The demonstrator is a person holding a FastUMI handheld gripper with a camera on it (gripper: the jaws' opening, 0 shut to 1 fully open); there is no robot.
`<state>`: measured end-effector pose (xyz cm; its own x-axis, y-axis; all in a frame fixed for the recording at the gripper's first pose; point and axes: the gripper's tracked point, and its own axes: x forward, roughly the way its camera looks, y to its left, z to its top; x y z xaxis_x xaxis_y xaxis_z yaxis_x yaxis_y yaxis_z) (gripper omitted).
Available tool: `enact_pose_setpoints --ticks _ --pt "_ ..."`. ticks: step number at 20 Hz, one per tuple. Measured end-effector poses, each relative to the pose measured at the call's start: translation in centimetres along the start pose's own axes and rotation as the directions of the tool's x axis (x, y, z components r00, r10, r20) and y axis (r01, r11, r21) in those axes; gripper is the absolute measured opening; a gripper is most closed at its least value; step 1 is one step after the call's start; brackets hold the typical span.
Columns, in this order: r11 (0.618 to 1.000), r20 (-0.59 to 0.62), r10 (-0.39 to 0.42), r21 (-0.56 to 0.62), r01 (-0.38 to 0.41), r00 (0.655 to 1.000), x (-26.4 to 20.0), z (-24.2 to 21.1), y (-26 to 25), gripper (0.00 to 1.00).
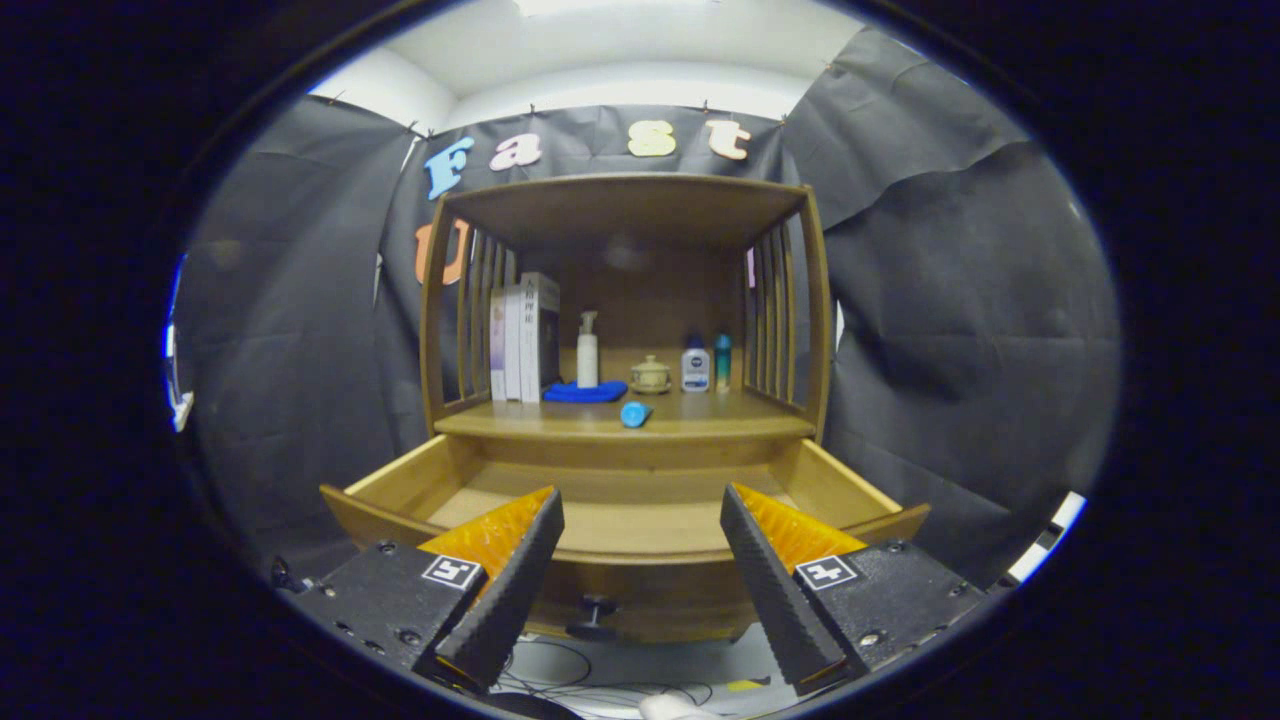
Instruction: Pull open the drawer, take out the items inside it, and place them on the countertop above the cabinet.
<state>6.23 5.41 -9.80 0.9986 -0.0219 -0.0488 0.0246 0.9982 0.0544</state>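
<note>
Above pulled-out wooden drawer (pixel 640 520), tongs (pixel 640 540) spread wide, empty; blue cylinder (pixel 635 414) on countertop (pixel 720 420).

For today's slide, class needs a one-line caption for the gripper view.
Open gripper before the pulled-out drawer, a blue cylinder lying on the countertop above.
</note>
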Motion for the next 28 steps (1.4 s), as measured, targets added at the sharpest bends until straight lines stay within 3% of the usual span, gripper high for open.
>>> enact_pose_setpoints --ticks 9,18,28 --pt "1.000 -0.076 0.018 -0.019 -0.019 0.997 1.0 -4.8 1.2 0.99" --pt "0.999 -0.097 -0.036 -0.029 0.034 0.995 2.9 -6.4 1.4 0.99" --pt "1.000 -0.088 -0.008 0.016 0.009 0.996 4.0 -6.8 1.8 1.00"
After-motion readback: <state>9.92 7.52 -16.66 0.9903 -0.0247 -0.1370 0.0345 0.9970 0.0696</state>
